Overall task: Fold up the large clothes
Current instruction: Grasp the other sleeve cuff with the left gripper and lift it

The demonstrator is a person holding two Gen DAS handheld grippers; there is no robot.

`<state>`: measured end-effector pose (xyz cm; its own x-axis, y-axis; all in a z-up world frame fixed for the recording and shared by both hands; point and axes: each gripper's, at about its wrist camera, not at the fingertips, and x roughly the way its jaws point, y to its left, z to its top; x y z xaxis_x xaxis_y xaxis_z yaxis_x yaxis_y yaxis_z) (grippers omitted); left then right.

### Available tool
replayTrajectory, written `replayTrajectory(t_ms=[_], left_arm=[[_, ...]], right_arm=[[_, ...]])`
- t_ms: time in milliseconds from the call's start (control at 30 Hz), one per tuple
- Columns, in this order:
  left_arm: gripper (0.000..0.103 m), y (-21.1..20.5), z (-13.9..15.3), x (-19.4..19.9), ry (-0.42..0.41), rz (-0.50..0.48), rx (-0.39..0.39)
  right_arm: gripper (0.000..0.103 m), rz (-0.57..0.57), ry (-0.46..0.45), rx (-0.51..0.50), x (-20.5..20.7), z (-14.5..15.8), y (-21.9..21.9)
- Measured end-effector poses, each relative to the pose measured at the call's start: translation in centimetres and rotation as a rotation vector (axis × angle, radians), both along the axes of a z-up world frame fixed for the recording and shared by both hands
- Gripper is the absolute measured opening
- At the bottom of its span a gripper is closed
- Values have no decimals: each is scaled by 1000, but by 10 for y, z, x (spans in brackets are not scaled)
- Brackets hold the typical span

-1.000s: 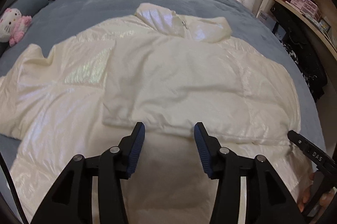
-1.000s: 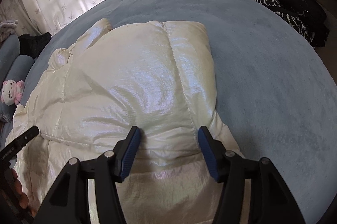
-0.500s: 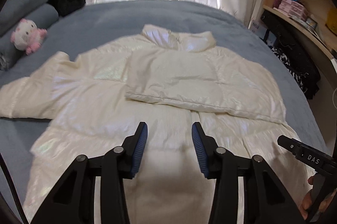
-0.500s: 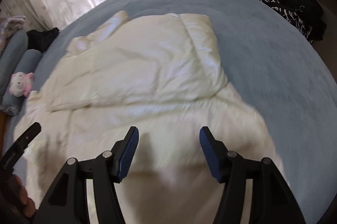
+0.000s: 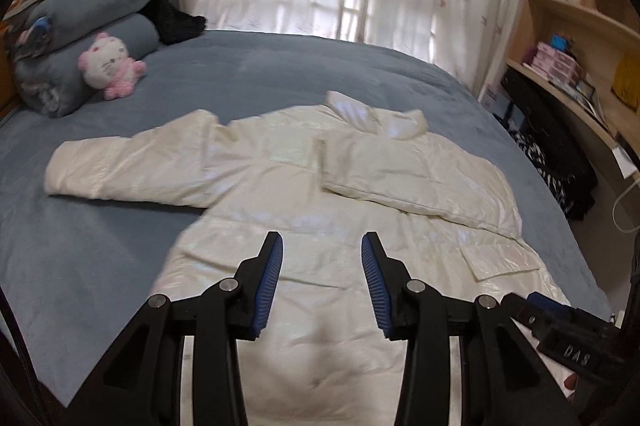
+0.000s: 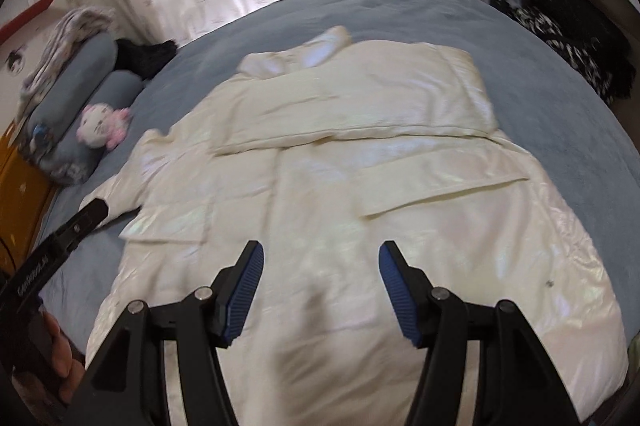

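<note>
A shiny cream puffer jacket (image 5: 304,226) lies front-up on the blue-grey bed (image 5: 100,246). One sleeve (image 5: 400,182) is folded across its chest. The other sleeve (image 5: 132,170) stretches out flat to the left. My left gripper (image 5: 322,240) hovers above the jacket's lower half, open, with nothing between its blue pads. In the right wrist view the jacket (image 6: 400,194) fills the middle, and my right gripper (image 6: 322,250) hangs over its hem, open and holding nothing. Each gripper's body shows at the edge of the other's view.
Rolled blue bolsters (image 5: 92,34) and a pink-and-white plush toy (image 5: 110,66) sit at the bed's far left, with a black garment (image 5: 176,20) behind them. Wooden shelves (image 5: 568,74) and dark clothes (image 5: 560,162) line the right side. Curtains hang behind the bed.
Both grippers have pulled back and risen from the jacket, so the whole garment and more of the bed show. The left jaws have narrowed a little. The jacket lies still.
</note>
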<state>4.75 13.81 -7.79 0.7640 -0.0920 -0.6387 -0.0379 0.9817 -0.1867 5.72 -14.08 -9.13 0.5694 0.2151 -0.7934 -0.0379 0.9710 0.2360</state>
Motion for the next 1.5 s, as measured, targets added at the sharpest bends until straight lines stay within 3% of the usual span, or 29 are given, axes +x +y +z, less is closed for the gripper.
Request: replayTrajectory(t_ms=[100, 300, 633, 700, 900, 1167, 1367, 1433, 1500], left_arm=[[46, 32, -2, -8, 14, 38, -51], [47, 95, -19, -13, 46, 122, -130], [47, 210, -64, 0, 79, 220, -246], [47, 234, -74, 8, 80, 233, -289], [47, 314, -120, 46, 83, 267, -535], [47, 386, -176, 95, 131, 368, -746], [47, 426, -186, 116, 100, 426, -779], [42, 437, -186, 120, 89, 454, -774], [24, 444, -184, 120, 78, 476, -761]], right_arm=[[60, 64, -13, -50, -8, 6, 35], [60, 178, -51, -120, -13, 11, 103], [60, 294, -114, -142, 27, 3, 215], [60, 303, -119, -137, 38, -1, 232], [60, 329, -119, -134, 79, -19, 286], [60, 331, -110, -167, 126, -38, 323], [60, 302, -102, -155, 144, -49, 330], [60, 296, -78, -151, 147, -57, 328], [60, 289, -54, -141, 148, -64, 325]])
